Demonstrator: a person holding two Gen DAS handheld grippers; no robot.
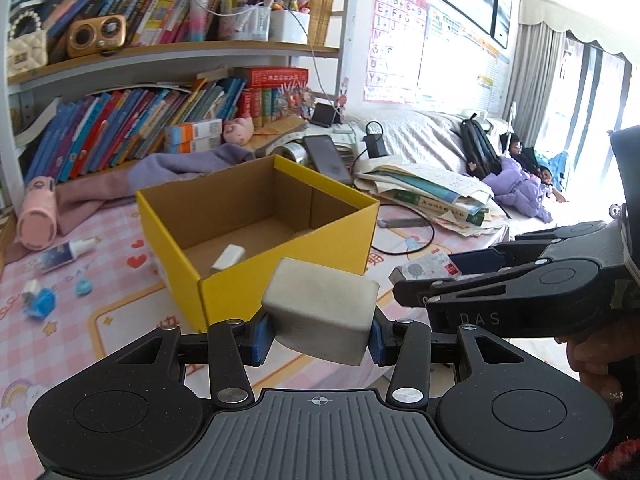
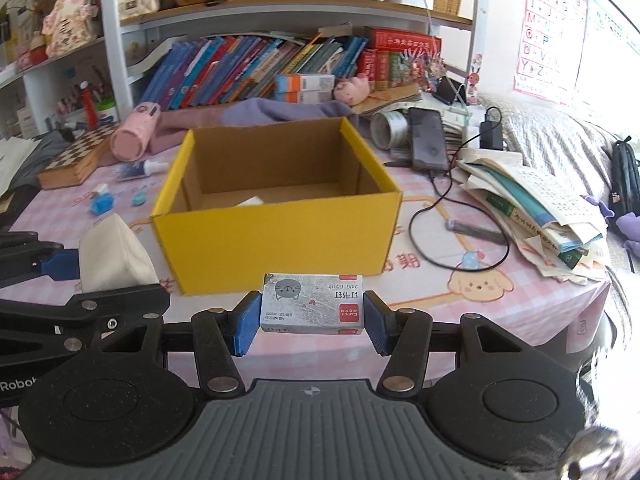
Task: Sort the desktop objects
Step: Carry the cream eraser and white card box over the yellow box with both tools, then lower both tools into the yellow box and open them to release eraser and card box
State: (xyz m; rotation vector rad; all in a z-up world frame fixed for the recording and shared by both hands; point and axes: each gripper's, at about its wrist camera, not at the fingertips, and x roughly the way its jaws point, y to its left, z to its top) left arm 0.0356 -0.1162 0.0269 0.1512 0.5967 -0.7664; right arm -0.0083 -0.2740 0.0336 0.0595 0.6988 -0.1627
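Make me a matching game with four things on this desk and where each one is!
Things:
1. white block
2. staple box
3. small white eraser
4. pink pencil case

Places:
A. inside the yellow box
B. in the right gripper
C. lying on the desk by the pink cloth
D. in the left gripper

Pairs: 1-D, 2-B, 3-A, 4-C

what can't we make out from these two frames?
- Box contents: in the right wrist view the front wall hides most of the floor; only a corner of the white item shows.
- Eraser underside: in the left wrist view the left tool covers it.
- Staple box: small print too fine to read; the right tool grips its sides.
- Shelf book titles: too small and fisheye-warped in both views.
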